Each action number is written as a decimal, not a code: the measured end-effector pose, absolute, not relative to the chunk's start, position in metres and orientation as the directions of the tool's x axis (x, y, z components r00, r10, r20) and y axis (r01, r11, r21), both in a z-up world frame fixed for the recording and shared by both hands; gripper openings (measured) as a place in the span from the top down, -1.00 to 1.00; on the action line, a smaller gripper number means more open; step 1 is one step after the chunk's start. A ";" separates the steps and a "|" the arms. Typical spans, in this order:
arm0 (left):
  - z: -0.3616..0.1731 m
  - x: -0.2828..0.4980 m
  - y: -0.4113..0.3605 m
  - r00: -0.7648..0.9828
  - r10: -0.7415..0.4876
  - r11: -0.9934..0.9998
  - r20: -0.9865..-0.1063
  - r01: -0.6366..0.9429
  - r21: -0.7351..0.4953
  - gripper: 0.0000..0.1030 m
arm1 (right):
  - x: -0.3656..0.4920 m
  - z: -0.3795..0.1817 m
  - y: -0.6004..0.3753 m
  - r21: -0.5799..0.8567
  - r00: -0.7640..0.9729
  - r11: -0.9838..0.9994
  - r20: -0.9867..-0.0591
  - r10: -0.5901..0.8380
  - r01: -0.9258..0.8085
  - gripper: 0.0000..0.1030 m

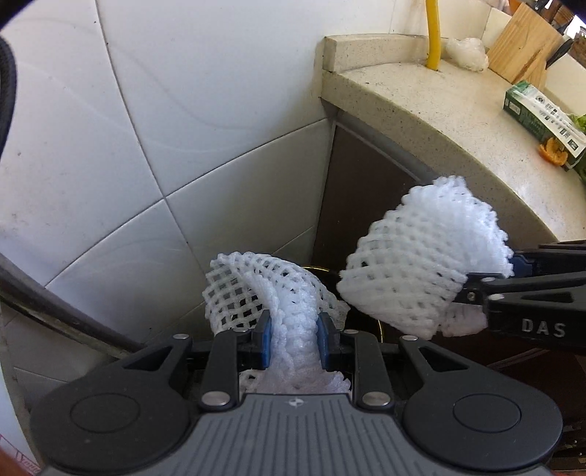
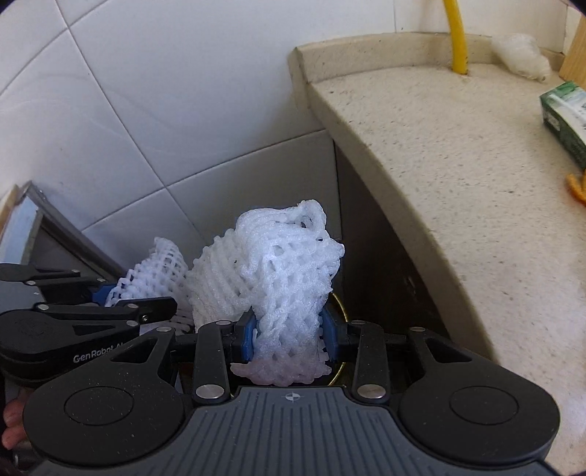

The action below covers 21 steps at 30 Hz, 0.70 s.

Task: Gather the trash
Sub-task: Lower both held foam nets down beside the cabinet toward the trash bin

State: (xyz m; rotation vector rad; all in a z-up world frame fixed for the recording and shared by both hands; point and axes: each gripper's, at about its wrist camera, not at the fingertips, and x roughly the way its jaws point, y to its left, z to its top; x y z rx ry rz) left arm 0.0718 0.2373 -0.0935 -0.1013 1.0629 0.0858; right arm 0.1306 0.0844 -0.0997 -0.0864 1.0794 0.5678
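"DAS" on the right gripper (image 1: 487, 283), "GenRobot" on the left gripper (image 2: 161, 311)

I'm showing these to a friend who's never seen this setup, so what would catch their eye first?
Most striking are two white foam mesh fruit sleeves held off the counter's edge by the tiled wall: the left tongs pinch one white foam net, and the right tongs pinch the other foam net. Next is the speckled beige stone counter on the right, with a yellow hose rising at its back and a green carton beside an orange peel.
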 end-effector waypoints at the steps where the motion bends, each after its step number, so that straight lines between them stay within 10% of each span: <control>1: -0.094 0.072 0.237 0.483 0.024 0.992 -0.875 -0.119 -0.039 0.56 | 0.132 -0.101 0.086 0.205 0.342 0.855 -0.853 0.395 -0.477 0.16; 21: -0.111 0.086 0.240 0.417 0.058 0.991 -0.907 -0.137 0.001 0.55 | 0.146 -0.129 0.106 0.183 0.287 0.865 -0.894 0.344 -0.467 0.15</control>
